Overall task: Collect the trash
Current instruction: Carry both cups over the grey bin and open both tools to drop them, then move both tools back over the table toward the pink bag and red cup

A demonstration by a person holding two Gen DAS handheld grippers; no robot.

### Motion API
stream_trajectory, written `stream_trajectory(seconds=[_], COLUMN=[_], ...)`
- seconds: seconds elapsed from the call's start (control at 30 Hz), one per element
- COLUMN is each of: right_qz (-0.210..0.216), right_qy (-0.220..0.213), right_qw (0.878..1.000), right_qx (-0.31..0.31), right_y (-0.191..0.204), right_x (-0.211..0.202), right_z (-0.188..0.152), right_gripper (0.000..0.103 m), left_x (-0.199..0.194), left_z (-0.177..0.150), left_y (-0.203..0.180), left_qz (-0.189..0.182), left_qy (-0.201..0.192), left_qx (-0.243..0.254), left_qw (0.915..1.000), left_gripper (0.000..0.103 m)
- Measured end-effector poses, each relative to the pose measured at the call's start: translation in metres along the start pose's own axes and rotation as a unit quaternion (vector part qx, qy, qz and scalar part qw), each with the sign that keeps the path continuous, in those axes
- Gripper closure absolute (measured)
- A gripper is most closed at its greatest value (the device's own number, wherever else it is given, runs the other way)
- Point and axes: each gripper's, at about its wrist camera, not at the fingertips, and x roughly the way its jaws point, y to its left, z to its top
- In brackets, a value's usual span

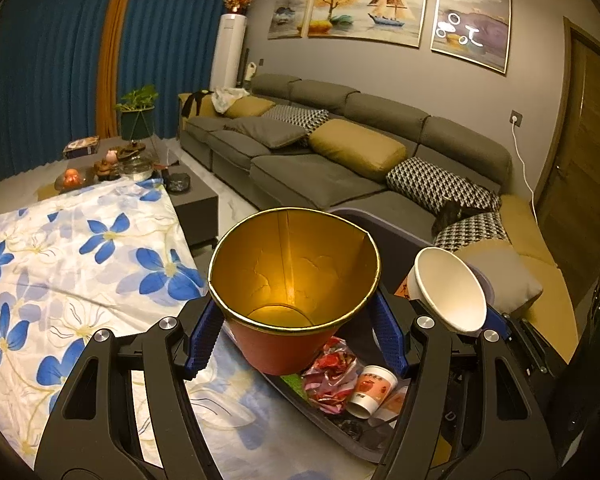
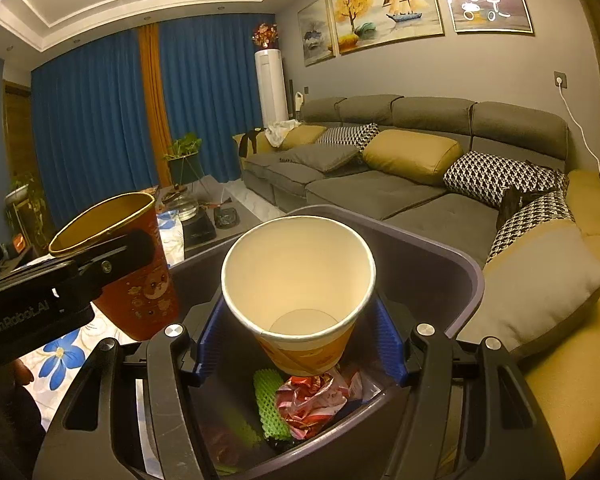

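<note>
Two cups were mid-delivery: the left hand-held gripper [image 1: 296,332] clamped a red cup [image 1: 294,292] at the desk's [image 1: 100,260] edge, the right hand-held gripper [image 2: 300,344] gripped a white cup [image 2: 298,280] over the bin [image 2: 440,256]; releasing both likely came next.

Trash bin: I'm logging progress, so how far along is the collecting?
Done: wrappers, green foam net and a paper cup lie in the bin. In hand: left tool grips a red cup, right tool a white cup, above it. Left: dropping both.
</note>
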Motion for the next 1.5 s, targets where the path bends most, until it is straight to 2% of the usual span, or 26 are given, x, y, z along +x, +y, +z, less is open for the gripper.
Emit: stream_trajectory(seconds=[0.93, 1.03, 1.2, 1.27, 1.5], right_qz=[0.000, 0.001, -0.001, -0.002, -0.006], right_qy=[0.022, 0.022, 0.024, 0.025, 0.015], right_qw=[1.000, 1.000, 1.000, 1.000, 1.000], right_qx=[0.004, 0.005, 0.001, 0.000, 0.008], right_y=[-0.004, -0.005, -0.006, -0.007, -0.008], right_x=[0.010, 0.010, 0.010, 0.010, 0.000], right_z=[-0.005, -0.005, -0.005, -0.005, -0.005], right_gripper=[0.038, 0.037, 0.033, 0.029, 0.027], left_x=[0.030, 0.030, 0.026, 0.023, -0.011], left_z=[-0.007, -0.006, -0.006, -0.006, -0.010], left_y=[-0.009, -0.009, -0.004, -0.002, 0.009], left_qz=[-0.032, -0.037, -0.032, -0.032, -0.013], left_qy=[0.045, 0.049, 0.040, 0.040, 0.013], left_qx=[-0.003, -0.005, -0.016, -0.021, -0.014], left_qw=[0.9984, 0.9981, 0.9985, 0.9985, 0.9997], left_gripper=[0.036, 0.033, 0.014, 0.014, 0.012])
